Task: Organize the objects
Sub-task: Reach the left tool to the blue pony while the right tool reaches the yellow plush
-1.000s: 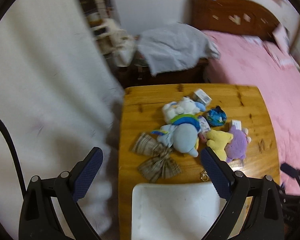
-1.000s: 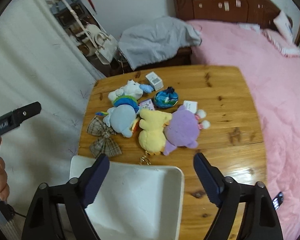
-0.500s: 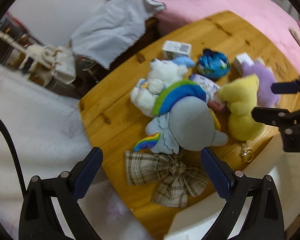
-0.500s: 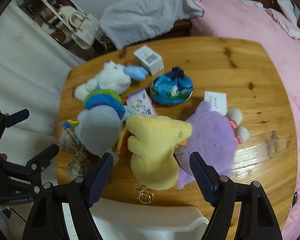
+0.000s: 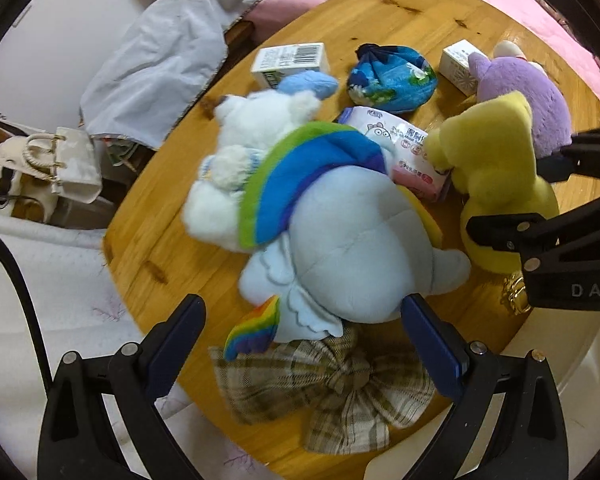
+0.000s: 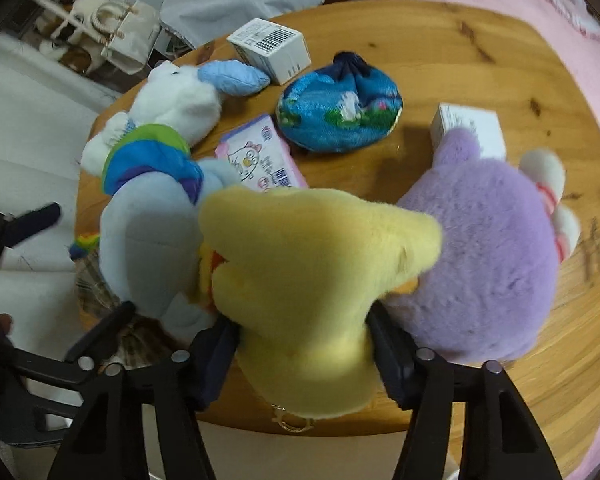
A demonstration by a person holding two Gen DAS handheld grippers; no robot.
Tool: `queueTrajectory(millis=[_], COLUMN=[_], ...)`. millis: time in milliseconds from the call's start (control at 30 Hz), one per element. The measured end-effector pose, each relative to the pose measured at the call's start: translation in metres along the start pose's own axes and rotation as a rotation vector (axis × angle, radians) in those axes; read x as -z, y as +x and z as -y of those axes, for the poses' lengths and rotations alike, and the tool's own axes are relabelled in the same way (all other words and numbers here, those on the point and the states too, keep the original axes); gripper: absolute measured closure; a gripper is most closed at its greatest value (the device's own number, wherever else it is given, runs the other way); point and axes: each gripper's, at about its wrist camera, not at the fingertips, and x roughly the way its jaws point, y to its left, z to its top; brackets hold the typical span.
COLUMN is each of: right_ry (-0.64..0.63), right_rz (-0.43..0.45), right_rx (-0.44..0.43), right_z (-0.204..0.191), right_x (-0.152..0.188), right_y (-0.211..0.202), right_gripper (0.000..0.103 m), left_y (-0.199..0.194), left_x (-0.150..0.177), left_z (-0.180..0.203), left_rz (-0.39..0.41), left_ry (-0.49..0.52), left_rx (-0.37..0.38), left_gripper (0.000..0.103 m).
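Right gripper: fingers either side of the soft yellow plush toy, pads against its lower body. They look closed onto it, and the plush bulges between them. The toy lies on the round wooden table, not lifted as far as I can tell; its gold keyring clasp hangs over the table's near edge just under the gripper.

Left gripper: fingers wide apart, nothing between them. It hovers over the pale blue plush with rainbow mane and wing, which sits just ahead of the fingertips. Directly below the gripper lies the beige plaid fabric bow.

Beyond the blue plush: fluffy white plush, partly under it. Further ahead, a white carton with barcode and a blue printed drawstring pouch. A pink-and-white tissue pack is wedged between the blue and yellow toys. To the right of the right gripper, touching the yellow toy: round purple plush, with a small white box behind it.

A white plastic bin shows at the table's near edge, beneath both grippers; its inside is hidden.

Progress, my judgement: barely begun. Everything is heaped on the table, nothing visibly sorted. The yellow toy appears to be the first pick, probably bound for the bin. All the rest remains.
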Motion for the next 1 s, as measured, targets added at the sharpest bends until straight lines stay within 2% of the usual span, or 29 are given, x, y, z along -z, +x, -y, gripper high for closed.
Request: queueTrajectory(millis=[200,333,533,633,667,700,800,867,933,967,1000], right_ry=[0.043,0.065,0.069,0.07,0.071,0.071,0.063,0.06,0.048,0.041,0.036], right_rz=[-0.014,-0.012,-0.014,-0.015,-0.014,-0.009,0.004,0.017,0.046,0.061,0.072], right_rx=[-0.06,-0.1,-0.127,-0.139,-0.144,-0.152,-0.158,-0.165,-0.162,-0.162,-0.16], right_z=[0.016,0.025,0.029,0.031,0.032,0.033,0.033,0.035,0.035,0.041,0.041], right_x=[0.007,0.014,0.025,0.032,0.034,0.037,0.042,0.047,0.051,0.056,0.059], right_y=[-0.012,-0.022,-0.031,-0.033,-0.034,-0.036,-0.04,-0.046,-0.057,-0.064,-0.068], right_gripper=[0.05,0.051,0.051,0.051,0.052,0.052,0.052,0.054,0.054,0.054,0.054], left_y=[0.017,0.022,0.027,0.023,0.021,0.017,0.013,0.008,0.001,-0.003,-0.007], left_x=[-0.006,-0.01,-0.015,-0.011,-0.01,-0.009,-0.008,-0.008,-0.008,-0.008,-0.008], left_z=[0.012,0.016,0.018,0.019,0.018,0.018,0.012,0.008,0.004,0.001,-0.001], left_rz=[-0.03,-0.026,-0.009,0.031,0.048,0.067,0.073,0.091,0.093,0.099,0.105], left_ry=[0.023,0.011,-0.025,-0.027,-0.032,-0.045,-0.092,-0.128,-0.173,-0.194,-0.21], left_rx=[0.004,-0.001,-0.005,-0.003,0.005,0.006,0.014,0.021,0.022,0.032,0.055], left_gripper=[0.004,0.004,0.009,0.016,0.024,0.029,0.034,0.052,0.06,0.075,0.101])
